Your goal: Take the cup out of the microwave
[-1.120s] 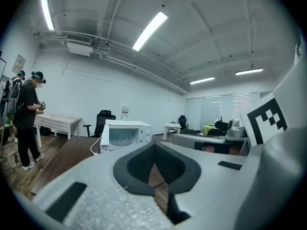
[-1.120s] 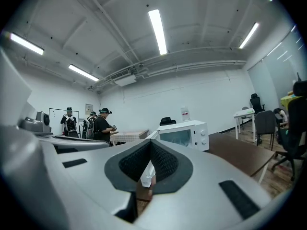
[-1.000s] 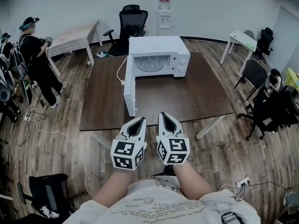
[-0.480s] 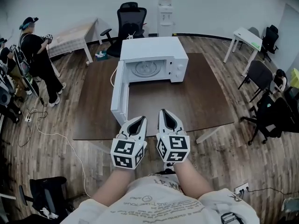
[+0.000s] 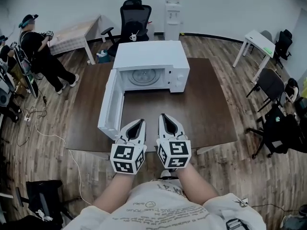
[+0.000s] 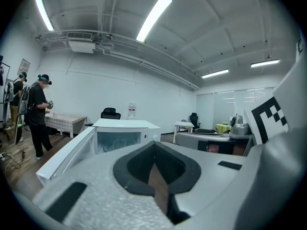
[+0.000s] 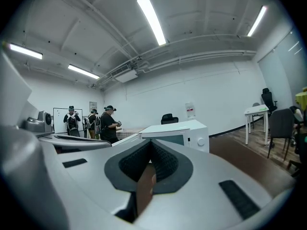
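Seemingly level: left gripper point(image 5: 140, 121), right gripper point(image 5: 162, 116)

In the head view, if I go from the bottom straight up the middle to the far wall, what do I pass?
Shirt → left gripper and right gripper, side by side, both shut → microwave, with its door open → black chair.

Boxy white microwave point(image 5: 148, 56) — smooth, satin painted casing; dark brown tabletop point(image 5: 206, 109) — matt wood grain; plank floor point(image 5: 235, 169) faintly glossy.
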The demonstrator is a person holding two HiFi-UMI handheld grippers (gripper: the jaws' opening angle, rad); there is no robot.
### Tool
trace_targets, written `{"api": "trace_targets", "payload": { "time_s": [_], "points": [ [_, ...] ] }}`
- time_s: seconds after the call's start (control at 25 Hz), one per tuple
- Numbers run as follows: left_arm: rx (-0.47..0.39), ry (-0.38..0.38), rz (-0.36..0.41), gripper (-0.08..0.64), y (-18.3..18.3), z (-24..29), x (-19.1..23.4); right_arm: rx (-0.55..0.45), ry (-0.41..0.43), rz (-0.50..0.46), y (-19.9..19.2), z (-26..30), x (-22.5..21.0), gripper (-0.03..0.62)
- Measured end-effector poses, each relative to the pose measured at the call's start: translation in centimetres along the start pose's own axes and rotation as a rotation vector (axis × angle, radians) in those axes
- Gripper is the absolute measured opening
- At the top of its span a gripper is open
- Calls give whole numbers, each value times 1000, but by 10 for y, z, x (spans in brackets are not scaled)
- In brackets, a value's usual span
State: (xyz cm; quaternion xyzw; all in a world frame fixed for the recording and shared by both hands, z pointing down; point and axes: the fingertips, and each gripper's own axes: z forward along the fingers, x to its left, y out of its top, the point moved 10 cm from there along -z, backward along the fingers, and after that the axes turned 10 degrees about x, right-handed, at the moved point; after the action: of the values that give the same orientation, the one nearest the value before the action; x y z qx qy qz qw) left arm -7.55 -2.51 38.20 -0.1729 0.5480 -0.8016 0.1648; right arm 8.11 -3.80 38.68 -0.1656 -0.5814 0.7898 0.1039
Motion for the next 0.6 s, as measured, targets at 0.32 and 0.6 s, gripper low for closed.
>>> {"api": "trace_targets", "payload": {
  "time_s": [0.32,0.6],
  "points": [
    [-13,89,-43,11,15,54,1,26,70,-38,14,39,-43,14],
    [7,132,-53,11,15,77,10,51,100,-28,17,64,-58,14]
  ]
}}
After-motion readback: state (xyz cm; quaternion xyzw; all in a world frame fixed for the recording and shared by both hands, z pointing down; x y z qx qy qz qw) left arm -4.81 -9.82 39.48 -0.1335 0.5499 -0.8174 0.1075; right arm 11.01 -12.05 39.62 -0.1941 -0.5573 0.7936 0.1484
